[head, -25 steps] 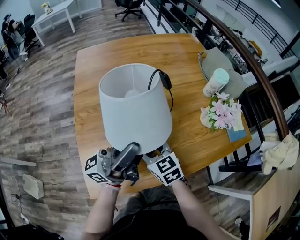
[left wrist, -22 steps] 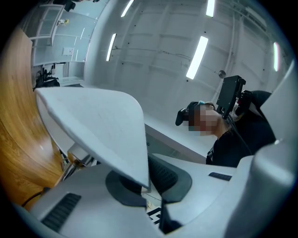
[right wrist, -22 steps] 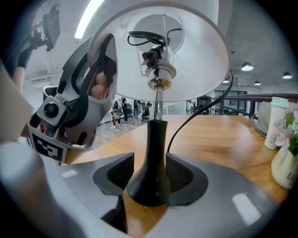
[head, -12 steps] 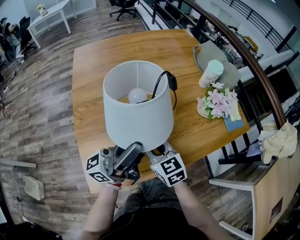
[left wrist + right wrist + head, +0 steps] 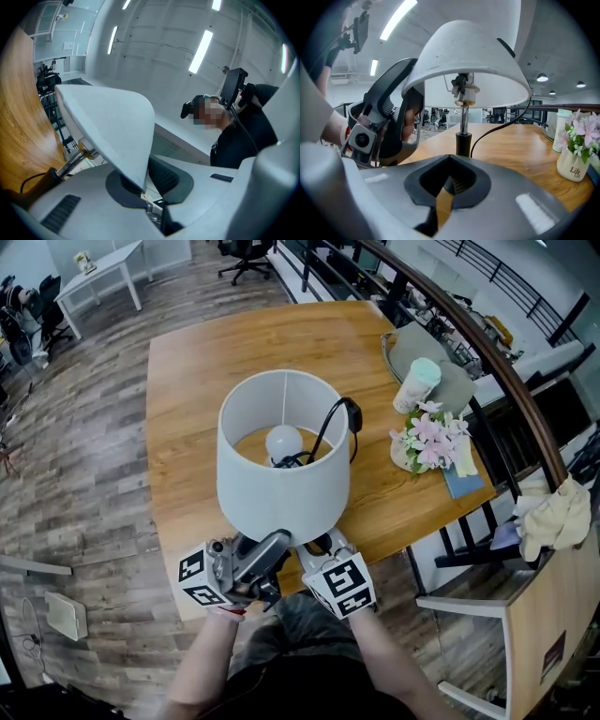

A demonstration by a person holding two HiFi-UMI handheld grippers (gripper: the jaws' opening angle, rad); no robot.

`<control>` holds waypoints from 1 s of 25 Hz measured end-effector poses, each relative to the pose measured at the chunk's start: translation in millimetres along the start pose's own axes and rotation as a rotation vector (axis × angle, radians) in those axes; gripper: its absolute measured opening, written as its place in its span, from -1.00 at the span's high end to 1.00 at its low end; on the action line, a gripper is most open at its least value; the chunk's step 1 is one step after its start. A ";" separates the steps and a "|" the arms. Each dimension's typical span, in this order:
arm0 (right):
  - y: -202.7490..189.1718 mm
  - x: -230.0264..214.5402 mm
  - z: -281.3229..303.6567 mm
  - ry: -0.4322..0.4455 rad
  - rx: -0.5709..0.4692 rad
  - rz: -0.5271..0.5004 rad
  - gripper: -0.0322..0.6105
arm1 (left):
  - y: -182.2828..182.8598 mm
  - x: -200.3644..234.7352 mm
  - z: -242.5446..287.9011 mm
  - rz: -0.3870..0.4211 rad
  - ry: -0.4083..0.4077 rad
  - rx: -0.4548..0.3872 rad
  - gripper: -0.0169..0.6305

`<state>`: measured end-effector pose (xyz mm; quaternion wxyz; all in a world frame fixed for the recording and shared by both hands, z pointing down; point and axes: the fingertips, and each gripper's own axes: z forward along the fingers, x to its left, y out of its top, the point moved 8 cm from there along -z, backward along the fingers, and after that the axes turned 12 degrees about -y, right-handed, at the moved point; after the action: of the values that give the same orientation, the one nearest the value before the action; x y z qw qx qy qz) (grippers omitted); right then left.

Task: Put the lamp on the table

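The lamp's white shade (image 5: pixel 281 465) stands nearly upright over the wooden table (image 5: pixel 206 362) near its front edge, with the bulb (image 5: pixel 283 440) and black cord (image 5: pixel 337 418) showing inside. My left gripper (image 5: pixel 270 551) is shut on the shade's lower rim, which runs between its jaws in the left gripper view (image 5: pixel 108 126). My right gripper (image 5: pixel 317 545) sits just right of it, low by the lamp's foot. Its jaws have just been closing and now stand shut with nothing between them (image 5: pixel 449 177). The lamp's pole (image 5: pixel 464 123) rises a little ahead of them.
A pot of pink flowers (image 5: pixel 429 442), a white bottle (image 5: pixel 417 383) and a grey bag (image 5: pixel 445 367) sit at the table's right edge. A curved railing (image 5: pixel 497 371) and a chair (image 5: pixel 469 563) lie beyond. Wooden floor lies to the left.
The lamp has tipped from leaning toward me to nearly upright, so the bulb now shows inside the shade. Both grippers shifted slightly right with it.
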<state>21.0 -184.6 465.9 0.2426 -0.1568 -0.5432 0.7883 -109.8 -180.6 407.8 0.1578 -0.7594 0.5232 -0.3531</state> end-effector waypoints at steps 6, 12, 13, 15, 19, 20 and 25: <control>-2.7 0.9 -7.9 -0.002 -0.002 0.006 0.88 | -7.9 -4.4 -3.1 -0.006 -0.004 0.013 0.91; -6.5 2.8 -13.5 -0.001 -0.004 0.012 0.88 | -14.4 -9.0 -7.6 -0.012 -0.009 0.021 0.89; -7.8 3.1 -14.0 -0.001 -0.002 0.014 0.88 | -15.4 -9.3 -8.7 -0.014 -0.009 0.022 0.89; -9.6 4.4 -15.5 -0.002 0.000 0.017 0.88 | -16.8 -10.6 -10.9 -0.018 -0.009 0.022 0.88; -10.7 7.9 -20.3 -0.004 -0.001 0.020 0.88 | -18.3 -15.4 -13.8 -0.024 -0.007 0.014 0.87; -11.6 8.2 -21.3 -0.004 0.001 0.020 0.88 | -18.6 -15.8 -13.9 -0.024 -0.006 0.012 0.87; -14.4 9.4 -25.0 -0.008 0.000 0.024 0.88 | -20.3 -16.4 -14.8 -0.018 0.003 0.015 0.84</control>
<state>29.1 -155.7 470.5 0.2308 -0.1602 -0.5421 0.7920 -109.7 -155.6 424.5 0.1592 -0.7624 0.5139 -0.3596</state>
